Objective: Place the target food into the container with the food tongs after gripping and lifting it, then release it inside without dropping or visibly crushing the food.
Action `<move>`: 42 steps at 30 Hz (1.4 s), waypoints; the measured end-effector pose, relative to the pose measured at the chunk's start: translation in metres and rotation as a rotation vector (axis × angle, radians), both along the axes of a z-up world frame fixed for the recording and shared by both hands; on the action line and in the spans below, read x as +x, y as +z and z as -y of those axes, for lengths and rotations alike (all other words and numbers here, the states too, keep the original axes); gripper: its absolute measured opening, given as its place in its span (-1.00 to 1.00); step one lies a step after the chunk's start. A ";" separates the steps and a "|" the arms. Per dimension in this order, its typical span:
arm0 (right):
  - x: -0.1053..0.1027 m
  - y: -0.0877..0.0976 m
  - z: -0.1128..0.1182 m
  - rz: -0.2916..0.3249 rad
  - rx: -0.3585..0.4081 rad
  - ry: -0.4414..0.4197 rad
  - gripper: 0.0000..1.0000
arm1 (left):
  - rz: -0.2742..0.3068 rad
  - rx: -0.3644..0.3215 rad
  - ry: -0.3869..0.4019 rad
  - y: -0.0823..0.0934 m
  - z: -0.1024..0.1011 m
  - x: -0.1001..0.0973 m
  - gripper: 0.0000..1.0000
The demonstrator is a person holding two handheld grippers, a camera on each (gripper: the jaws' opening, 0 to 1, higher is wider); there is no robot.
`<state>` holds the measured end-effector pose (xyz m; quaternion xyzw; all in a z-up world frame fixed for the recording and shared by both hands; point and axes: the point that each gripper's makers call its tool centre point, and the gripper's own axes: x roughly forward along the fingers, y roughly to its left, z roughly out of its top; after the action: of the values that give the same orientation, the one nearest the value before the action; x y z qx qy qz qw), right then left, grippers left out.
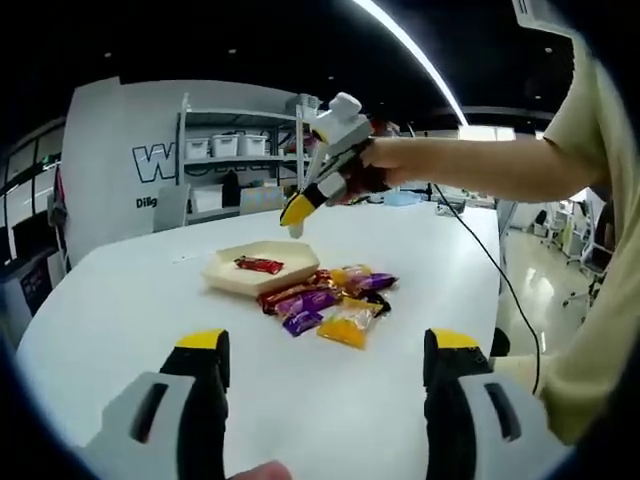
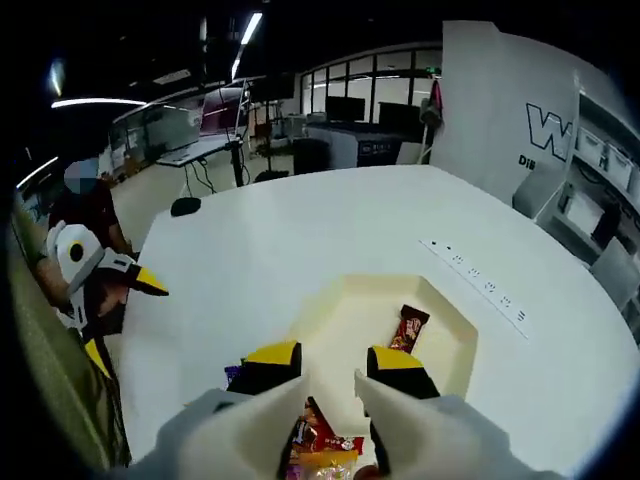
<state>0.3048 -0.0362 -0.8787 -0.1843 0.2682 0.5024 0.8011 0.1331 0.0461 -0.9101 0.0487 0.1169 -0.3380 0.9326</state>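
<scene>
A cream tray [image 1: 228,277] [image 2: 340,315] lies on the white table [image 1: 120,300] with one red snack packet [image 1: 258,264] [image 2: 408,327] in it. Beside the tray is a pile of several purple, yellow and red snack packets [image 1: 335,300] [image 2: 320,440]. My left gripper [image 1: 327,345] [image 2: 125,315] is held back from the pile, jaws wide apart and empty. A hand holds my right gripper [image 1: 297,212] [image 2: 335,358] above the tray's near edge and the pile. Its jaws stand a little apart with nothing between them.
A shelf rack with white bins [image 1: 230,150] and a white wall panel stand beyond the table. A black cable [image 1: 480,240] trails off the table's right side. A socket strip [image 2: 475,280] and a black mouse [image 2: 185,206] lie on the far tabletop.
</scene>
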 end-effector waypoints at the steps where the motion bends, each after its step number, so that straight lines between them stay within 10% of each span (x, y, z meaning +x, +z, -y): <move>1: -0.002 0.000 0.002 0.000 0.003 0.000 -0.58 | -0.002 0.001 -0.002 0.000 0.000 0.000 0.61; 42: -0.090 -0.045 0.064 -0.032 -0.027 0.201 -0.55 | -0.035 0.026 -0.028 0.006 0.012 0.014 0.94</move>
<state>0.2147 -0.1002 -0.9233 -0.2128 0.2680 0.5793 0.7398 0.1472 0.0339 -0.9039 0.0564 0.1369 -0.3501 0.9249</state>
